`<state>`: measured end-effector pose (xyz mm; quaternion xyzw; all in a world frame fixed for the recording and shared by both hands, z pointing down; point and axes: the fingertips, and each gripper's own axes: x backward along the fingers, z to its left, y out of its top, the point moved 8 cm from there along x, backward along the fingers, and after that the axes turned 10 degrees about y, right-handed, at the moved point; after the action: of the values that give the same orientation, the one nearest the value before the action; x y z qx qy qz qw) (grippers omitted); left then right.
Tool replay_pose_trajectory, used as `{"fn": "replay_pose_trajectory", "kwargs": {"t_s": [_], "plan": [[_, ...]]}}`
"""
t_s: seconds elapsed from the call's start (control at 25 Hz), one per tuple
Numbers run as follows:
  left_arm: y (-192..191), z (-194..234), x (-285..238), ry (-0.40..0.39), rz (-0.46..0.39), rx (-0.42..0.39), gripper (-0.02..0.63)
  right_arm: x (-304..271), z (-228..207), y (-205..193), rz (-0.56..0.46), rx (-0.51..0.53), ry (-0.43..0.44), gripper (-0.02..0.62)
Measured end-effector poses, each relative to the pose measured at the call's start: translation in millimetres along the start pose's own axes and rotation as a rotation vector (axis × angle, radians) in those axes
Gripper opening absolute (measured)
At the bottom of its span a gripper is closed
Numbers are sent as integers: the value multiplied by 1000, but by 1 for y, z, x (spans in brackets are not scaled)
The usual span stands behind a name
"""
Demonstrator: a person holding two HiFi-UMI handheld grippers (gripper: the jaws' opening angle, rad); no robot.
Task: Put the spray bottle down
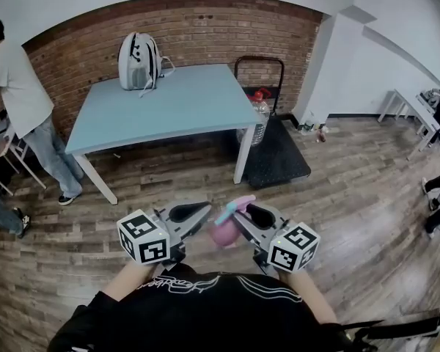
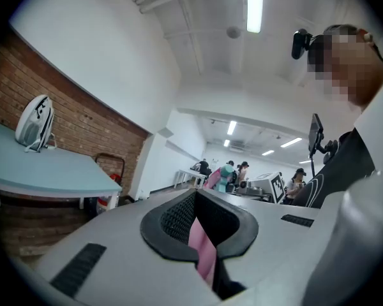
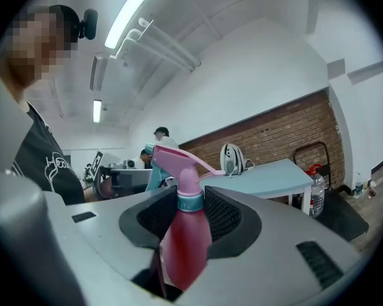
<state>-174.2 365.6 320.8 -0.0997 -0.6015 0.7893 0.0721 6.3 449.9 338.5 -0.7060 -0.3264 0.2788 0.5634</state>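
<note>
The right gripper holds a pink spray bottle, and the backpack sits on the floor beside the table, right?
No. The backpack stands on the light blue table, not on the floor, as the head view shows. The right gripper does hold the pink spray bottle.

We log: spray bottle (image 3: 186, 234) pink, teal collar | table (image 1: 169, 105) light blue | wall (image 1: 205, 28) red brick | floor (image 1: 352, 196) grey-brown wood grain

Tally: one pink plastic spray bottle (image 1: 225, 229), teal collar. Two grey tongs: left tongs (image 1: 204, 210), right tongs (image 1: 241, 213). One pale blue worktop (image 1: 183, 108). One white backpack (image 1: 138, 61). One black platform trolley (image 1: 275, 156). One clear red-capped water jug (image 1: 258, 116). Bystanders (image 1: 18, 86) cropped at the edges, uncounted.
</note>
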Motion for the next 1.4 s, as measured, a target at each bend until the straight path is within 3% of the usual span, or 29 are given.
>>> {"fn": "replay_pose_trajectory", "kwargs": {"t_s": [0.36,0.8,1.12,1.4], "plan": [[-4,-6,8,38,25,12,8,5,-3,-2,-21,3,1,135],[-17,33,-16,63,54,74,8,-12,-43,-19,2,-41,-11,133],[-27,106,-54,63,58,126,8,-55,-102,-36,31,-72,-34,133],[1,220,-110,87,55,177,8,-132,-200,-19,60,-104,-36,133]]}}
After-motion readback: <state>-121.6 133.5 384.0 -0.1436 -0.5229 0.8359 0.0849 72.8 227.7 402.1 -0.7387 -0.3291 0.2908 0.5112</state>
